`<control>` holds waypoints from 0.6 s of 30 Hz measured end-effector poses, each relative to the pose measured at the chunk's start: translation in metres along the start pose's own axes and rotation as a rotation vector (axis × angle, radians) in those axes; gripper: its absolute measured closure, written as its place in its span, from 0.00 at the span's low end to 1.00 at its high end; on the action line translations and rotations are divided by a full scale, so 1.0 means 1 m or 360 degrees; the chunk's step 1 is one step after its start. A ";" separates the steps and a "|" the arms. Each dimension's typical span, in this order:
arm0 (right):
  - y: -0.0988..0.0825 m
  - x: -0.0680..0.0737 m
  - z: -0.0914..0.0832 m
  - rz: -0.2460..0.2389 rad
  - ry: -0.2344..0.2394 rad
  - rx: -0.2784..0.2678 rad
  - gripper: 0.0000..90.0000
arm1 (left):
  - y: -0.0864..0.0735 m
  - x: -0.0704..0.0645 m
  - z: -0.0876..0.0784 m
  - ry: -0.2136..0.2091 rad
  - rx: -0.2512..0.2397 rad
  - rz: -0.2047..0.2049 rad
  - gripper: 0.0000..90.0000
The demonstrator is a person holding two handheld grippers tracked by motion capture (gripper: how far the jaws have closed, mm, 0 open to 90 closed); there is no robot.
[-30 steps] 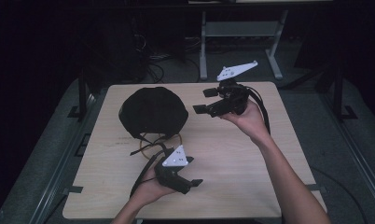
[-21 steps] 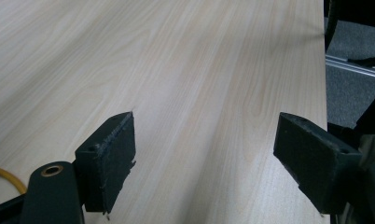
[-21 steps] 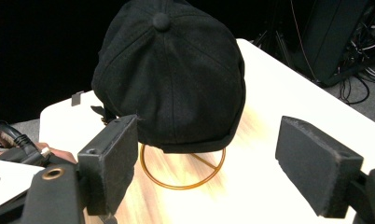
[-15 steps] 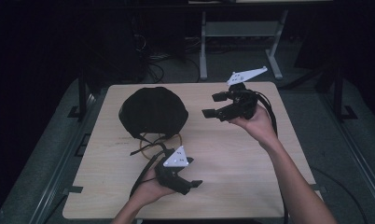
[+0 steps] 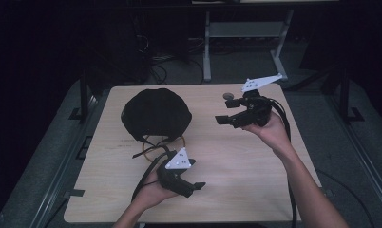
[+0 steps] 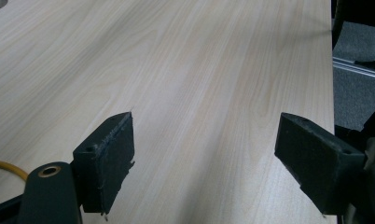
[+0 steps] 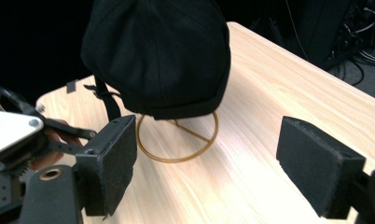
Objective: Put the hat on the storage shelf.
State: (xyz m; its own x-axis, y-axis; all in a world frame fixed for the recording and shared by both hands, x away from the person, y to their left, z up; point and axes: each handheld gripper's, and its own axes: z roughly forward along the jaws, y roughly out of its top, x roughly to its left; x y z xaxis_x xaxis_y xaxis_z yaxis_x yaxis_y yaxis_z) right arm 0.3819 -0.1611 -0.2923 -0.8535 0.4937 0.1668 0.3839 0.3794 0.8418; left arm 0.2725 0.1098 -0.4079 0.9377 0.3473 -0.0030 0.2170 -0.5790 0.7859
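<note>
Two grippers work over one pale wooden table [image 5: 236, 190], and the thing they are concerned with is a black cap [image 5: 155, 113] perched on a yellow wire stand [image 5: 179, 141]. The cap sits in the far-left part of the table, nearer the far edge than the near one, well in from the left edge. Its dome hides most of the stand; in the right gripper view the stand's round base ring [image 7: 176, 154] lies flat on the wood under the cap's rim, and a black strap [image 7: 112, 105] hangs from the cap on the side towards the near edge.

The right gripper [image 5: 223, 119] is held up above the far-right part of the table, its jaws pointing left, straight at the cap. Its own view looks along those jaws with the cap dead ahead, well apart from them, the jaws spread wide with nothing between them. No clear long axis shows on the cap from here; it reads as a round dome, so the approach looks to turn on height rather than on twist of the wrist.

The left gripper [image 5: 193, 188] rests low near the near edge, just on the near side of the cap, but its jaws point right, away from it, over bare wood. They too stand wide apart and empty.

Judging by aim, the right gripper is the likelier one to reach for the cap, though the left is the closer.
</note>
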 end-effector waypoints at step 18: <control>-0.031 -0.010 -0.013 0.0071 -0.0022 0.0027 0.22 | 0.000 0.000 0.000 0.0007 -0.0009 -0.0014 0.21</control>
State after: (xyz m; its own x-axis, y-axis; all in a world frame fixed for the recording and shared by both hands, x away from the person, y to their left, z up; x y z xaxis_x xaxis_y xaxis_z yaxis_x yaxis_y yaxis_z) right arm 0.3744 -0.1876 -0.3131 -0.8304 0.5213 0.1968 0.4277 0.3698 0.8248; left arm 0.2724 0.1099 -0.4080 0.9346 0.3556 -0.0076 0.2240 -0.5719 0.7892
